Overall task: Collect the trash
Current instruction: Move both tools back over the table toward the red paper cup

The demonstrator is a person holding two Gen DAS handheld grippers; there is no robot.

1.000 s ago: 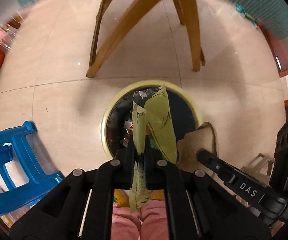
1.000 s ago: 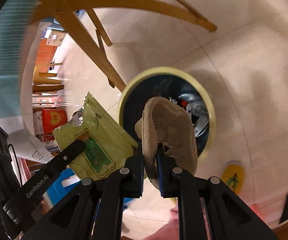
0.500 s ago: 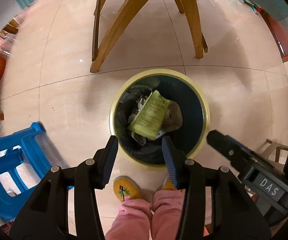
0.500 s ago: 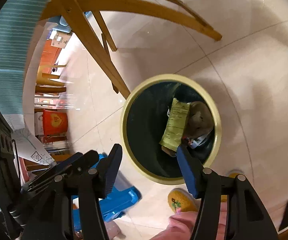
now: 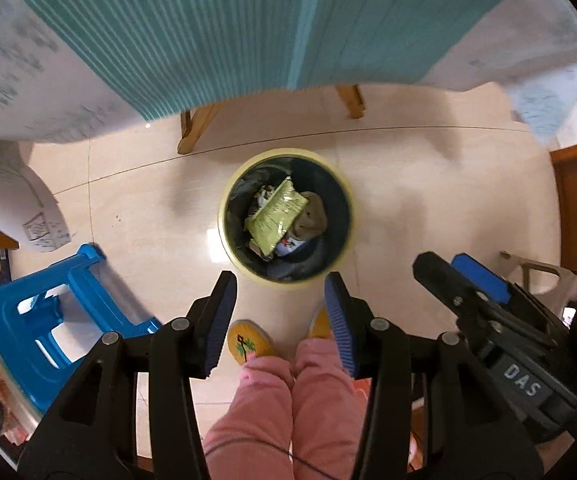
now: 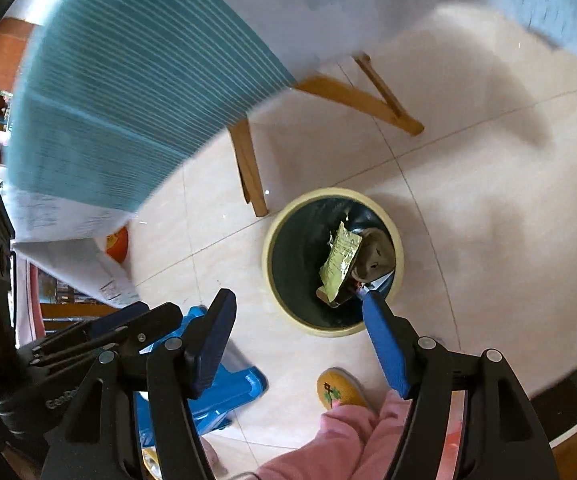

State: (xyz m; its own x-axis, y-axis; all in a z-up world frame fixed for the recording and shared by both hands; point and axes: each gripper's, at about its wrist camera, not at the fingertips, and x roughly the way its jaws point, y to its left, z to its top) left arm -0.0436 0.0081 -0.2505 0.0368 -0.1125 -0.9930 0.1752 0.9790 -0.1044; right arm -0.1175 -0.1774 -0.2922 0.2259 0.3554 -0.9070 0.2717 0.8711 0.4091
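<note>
1. The bin [image 5: 286, 216] sits mid-frame on the tiled floor, likely so both hands can drop straight into it.
2. A green wrapper [image 5: 276, 220] and a brown lump [image 5: 312, 218] lie inside it, on top of other rubbish.
3. The left gripper [image 5: 280, 312] stands parted and empty above the bin's near rim.
4. The right gripper [image 6: 300, 340] is opening, nothing between its jaws.
5. A blue stool [image 5: 40, 320] stands lower left, beside the person's pink trousers [image 5: 288, 408].

Pink trousers [image 5: 288, 412], yellow embroidered slippers [image 5: 248, 346], black hand-held gripper [image 5: 280, 308] with blue pads [image 5: 336, 316].
</note>
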